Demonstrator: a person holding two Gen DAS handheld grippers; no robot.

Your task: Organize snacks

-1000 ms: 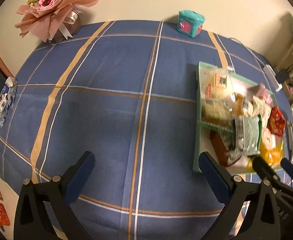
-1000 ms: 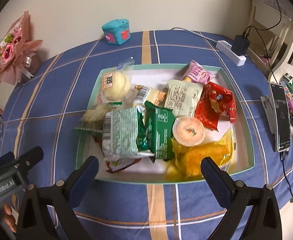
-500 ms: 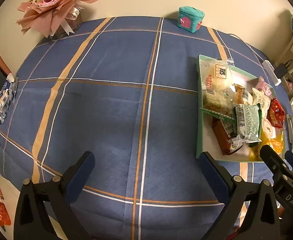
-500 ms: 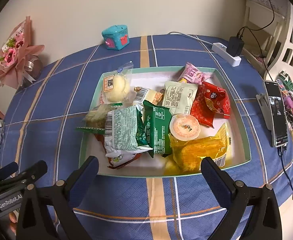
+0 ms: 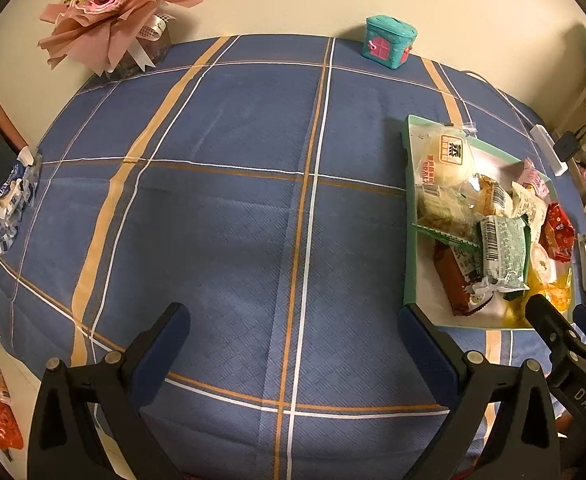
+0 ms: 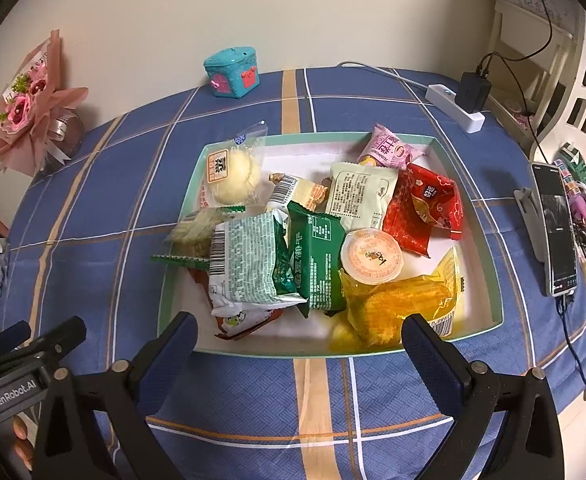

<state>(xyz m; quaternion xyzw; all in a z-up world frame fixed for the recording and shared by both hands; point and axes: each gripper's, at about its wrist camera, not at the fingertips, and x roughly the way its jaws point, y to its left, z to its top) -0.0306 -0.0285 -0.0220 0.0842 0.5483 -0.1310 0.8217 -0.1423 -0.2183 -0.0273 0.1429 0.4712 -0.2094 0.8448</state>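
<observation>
Right wrist view: right gripper [image 6: 299,346] spread wide, empty, over the near rim of the green tray [image 6: 467,178] | snack packets [image 6: 253,264] heaped inside | left gripper [image 5: 293,340] wide, empty, above blue tablecloth [image 5: 233,208] | risk: overlapping wrappers, pinch may drag two.

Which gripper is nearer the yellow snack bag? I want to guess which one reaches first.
Right. The right gripper hangs open at the box's near rim, the yellow snack bag just ahead of it. The left gripper is open over bare tablecloth, off to the box's left.
</observation>
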